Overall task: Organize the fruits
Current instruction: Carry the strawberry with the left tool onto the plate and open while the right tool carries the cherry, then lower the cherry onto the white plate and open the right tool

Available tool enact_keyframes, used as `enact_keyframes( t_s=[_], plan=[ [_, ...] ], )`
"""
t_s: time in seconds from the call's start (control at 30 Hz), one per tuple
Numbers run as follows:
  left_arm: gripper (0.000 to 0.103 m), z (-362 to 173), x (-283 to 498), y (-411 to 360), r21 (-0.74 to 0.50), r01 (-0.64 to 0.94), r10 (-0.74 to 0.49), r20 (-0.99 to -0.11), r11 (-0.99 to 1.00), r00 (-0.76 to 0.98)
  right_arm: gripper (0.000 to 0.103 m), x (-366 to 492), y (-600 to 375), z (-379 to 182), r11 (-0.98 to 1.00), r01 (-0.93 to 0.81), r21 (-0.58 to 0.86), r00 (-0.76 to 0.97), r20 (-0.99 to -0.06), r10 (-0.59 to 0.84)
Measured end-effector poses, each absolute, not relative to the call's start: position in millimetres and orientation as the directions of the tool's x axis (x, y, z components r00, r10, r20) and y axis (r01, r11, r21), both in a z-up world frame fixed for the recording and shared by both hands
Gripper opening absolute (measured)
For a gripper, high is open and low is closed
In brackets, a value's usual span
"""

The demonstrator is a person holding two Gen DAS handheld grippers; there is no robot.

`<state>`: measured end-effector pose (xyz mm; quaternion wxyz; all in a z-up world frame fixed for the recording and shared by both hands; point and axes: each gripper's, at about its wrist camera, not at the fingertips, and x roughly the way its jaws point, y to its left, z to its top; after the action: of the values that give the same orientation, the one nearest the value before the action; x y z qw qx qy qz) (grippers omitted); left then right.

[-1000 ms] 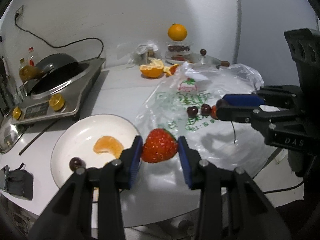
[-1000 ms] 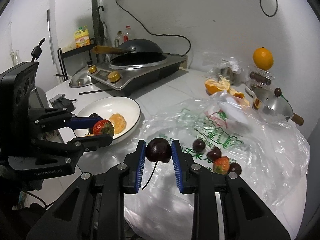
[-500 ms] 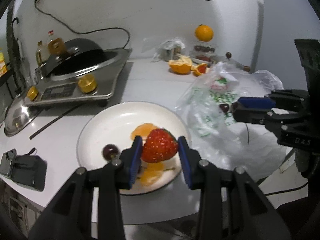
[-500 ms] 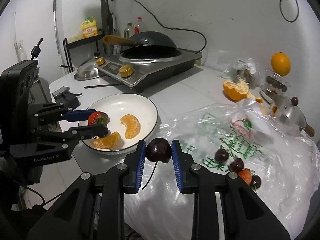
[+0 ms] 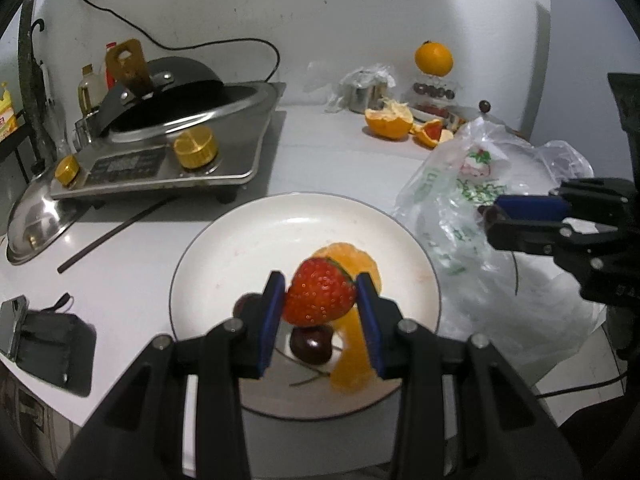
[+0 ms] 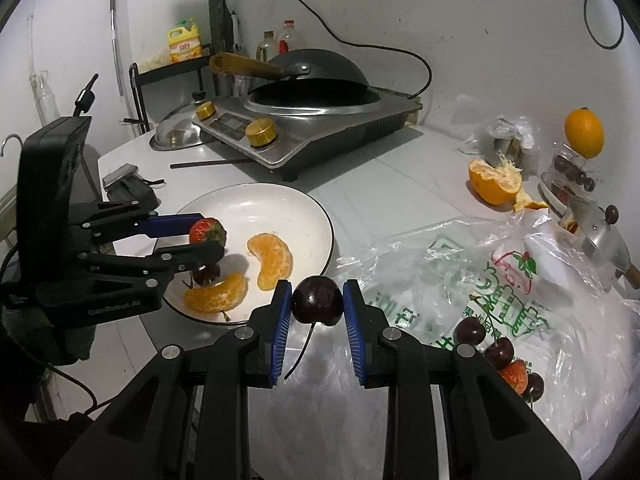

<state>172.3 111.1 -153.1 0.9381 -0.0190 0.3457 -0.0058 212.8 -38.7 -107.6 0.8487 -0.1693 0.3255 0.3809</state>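
We are holding the strawberry (image 5: 320, 298) pinched in the left gripper (image 5: 320, 300) above the plate (image 5: 248, 240), lowering gently before releasing, while the right gripper (image 6: 316, 304) is clamping its cherry (image 6: 317, 299).

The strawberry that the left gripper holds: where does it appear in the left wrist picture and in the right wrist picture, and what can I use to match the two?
Left wrist view: the strawberry sits low in the centre, between the left gripper's blue pads, above the white plate.
Right wrist view: the strawberry is at the middle left, over the plate's left part.
Shared landmark: the white plate with orange segments.
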Motion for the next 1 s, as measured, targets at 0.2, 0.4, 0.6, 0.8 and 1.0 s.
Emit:
enact_keyframes(
  t_s=[0.2,0.4,0.6,0.8,1.0],
  plan=[
    [0.039,-161,183,116,-0.054,-0.006,-0.032,-0.668,0.999,0.744,0.028,219,-35,-109,0.657,-0.753,-0.043,0.499,-0.689,0.526],
    [0.054,-156,181,119,-0.069,-0.01,-0.037,-0.651,0.998,0.758,0.028,219,-28,-109,0.649,-0.759,-0.05,0.495,-0.692,0.525],
    [0.054,-149,168,128,-0.061,-0.024,-0.021,-0.632,0.998,0.774,0.028,217,-15,-109,0.635,-0.77,-0.059,0.488,-0.695,0.528],
    [0.055,-144,153,145,-0.071,-0.05,-0.003,-0.603,0.996,0.798,0.028,223,1,-109,0.634,-0.77,-0.076,0.496,-0.697,0.519],
    [0.055,-148,147,168,-0.087,-0.073,0.007,-0.595,0.993,0.803,0.028,229,22,-110,0.628,-0.773,-0.09,0.497,-0.701,0.511]
  ],
)
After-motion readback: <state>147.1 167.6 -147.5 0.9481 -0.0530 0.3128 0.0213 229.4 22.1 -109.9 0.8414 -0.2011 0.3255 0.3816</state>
